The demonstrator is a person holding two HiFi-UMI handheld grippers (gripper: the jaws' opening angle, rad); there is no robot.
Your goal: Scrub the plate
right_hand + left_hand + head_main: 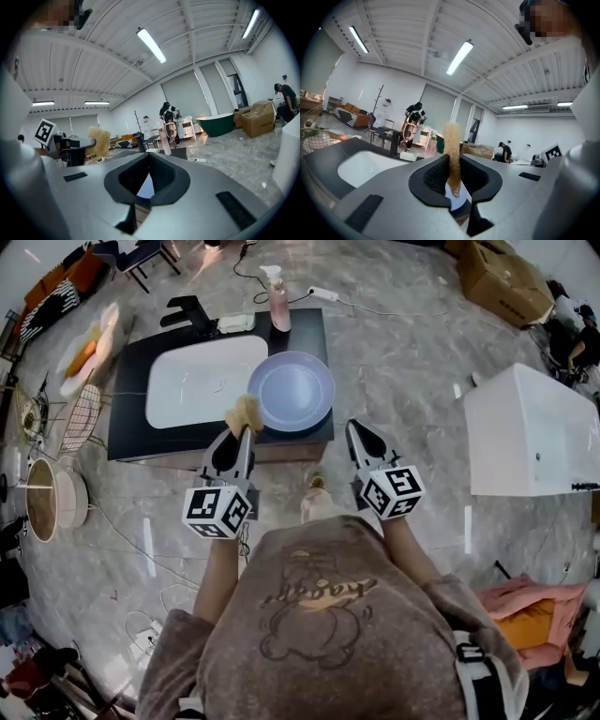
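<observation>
While left gripper (244, 435) clamps sponge (244, 412), right gripper (355, 427) closed, empty.

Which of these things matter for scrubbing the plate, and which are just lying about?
For the job: plate; sponge clamped in the left hand-held gripper; sink; soap bottle; right hand-held gripper, shut and empty.

Lying about: cardboard box; white unit; wire basket.
</observation>
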